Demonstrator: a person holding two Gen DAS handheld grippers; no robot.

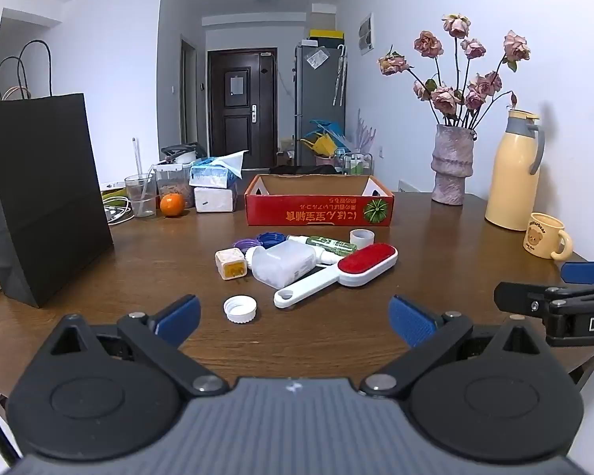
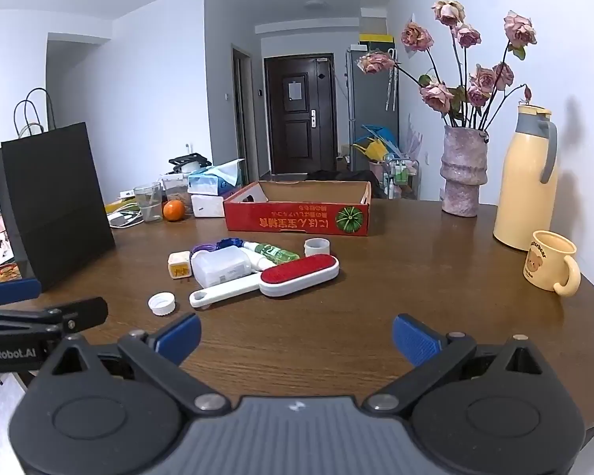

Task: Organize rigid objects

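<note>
A heap of small items lies mid-table: a white lint brush with a red pad (image 1: pixel 336 273) (image 2: pixel 265 281), a clear plastic box (image 1: pixel 283 265) (image 2: pixel 219 265), a green-labelled bottle (image 1: pixel 328 244) (image 2: pixel 275 253), a white and yellow cube (image 1: pixel 230 263) (image 2: pixel 179 264), purple and blue caps (image 1: pixel 257 240) (image 2: pixel 217 244) and a small white cup (image 1: pixel 361 237) (image 2: pixel 316 246). A loose white cap (image 1: pixel 240 308) (image 2: pixel 161 303) lies nearer. Behind stands an empty red cardboard tray (image 1: pixel 318 209) (image 2: pixel 297 217). My left gripper (image 1: pixel 295 318) and right gripper (image 2: pixel 297 334) hover open at the near edge, holding nothing.
A black paper bag (image 1: pixel 47 206) (image 2: pixel 55 209) stands at the left. At the right are a vase of dried roses (image 1: pixel 451 166) (image 2: pixel 463 170), a yellow jug (image 1: pixel 514 174) (image 2: pixel 528 182) and a yellow mug (image 1: pixel 546 237) (image 2: pixel 550 263). An orange (image 1: pixel 172 204), a glass and tissue boxes sit back left.
</note>
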